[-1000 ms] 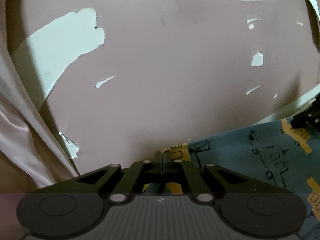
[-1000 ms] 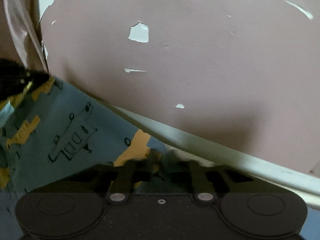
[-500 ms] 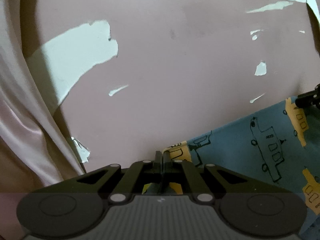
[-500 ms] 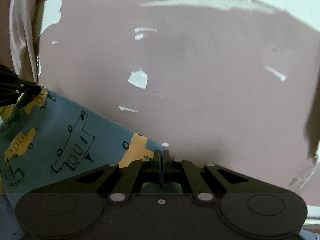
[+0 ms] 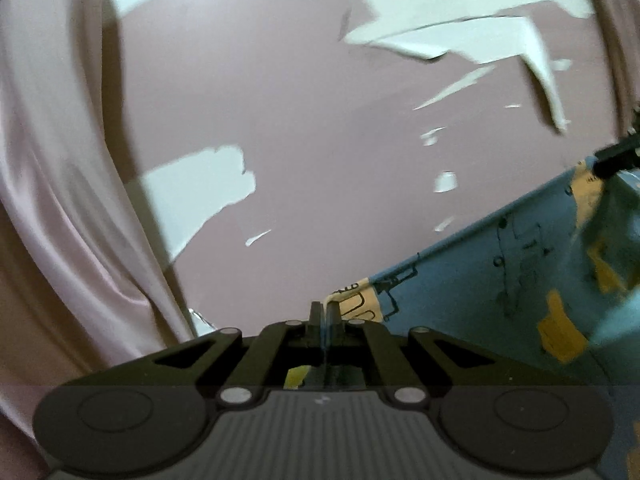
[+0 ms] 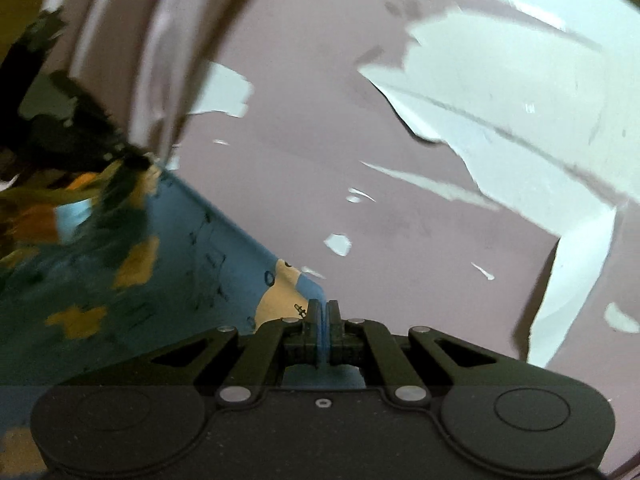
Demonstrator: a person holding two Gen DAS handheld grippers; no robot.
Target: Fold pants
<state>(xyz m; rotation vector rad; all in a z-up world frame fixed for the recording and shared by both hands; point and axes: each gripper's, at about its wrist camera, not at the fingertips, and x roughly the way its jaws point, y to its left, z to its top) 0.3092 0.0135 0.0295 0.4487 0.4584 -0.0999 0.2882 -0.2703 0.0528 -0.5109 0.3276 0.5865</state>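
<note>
- The left gripper [image 5: 323, 312] is black and hard, with its two fingers pinched tight on a corner of the pants [image 5: 500, 292].
- The right gripper [image 6: 323, 312] is pinched tight too, with a thin strip of blue cloth squeezed between its fingers.
- The pants [image 6: 168, 264] are soft blue cloth with yellow patches and thin black drawings, one like a little plane.
- The cloth hangs stretched between the two grippers, its top edge a straight line.
- The far parts of the pants look smeared and dark, so the pictures on them are hard to make out.
- In the left view, the tip of the right gripper [image 5: 614, 158] shows at the right edge, mostly cut off.
- In the right view, the left gripper [image 6: 120, 152] is a blurry black shape.
- Behind is a pink wall [image 5: 320, 140] with white patches where the paint has peeled.
- A shiny pink curtain [image 5: 60, 200] hangs in folds; the left view shows it clearly, the right view only as a blur.
</note>
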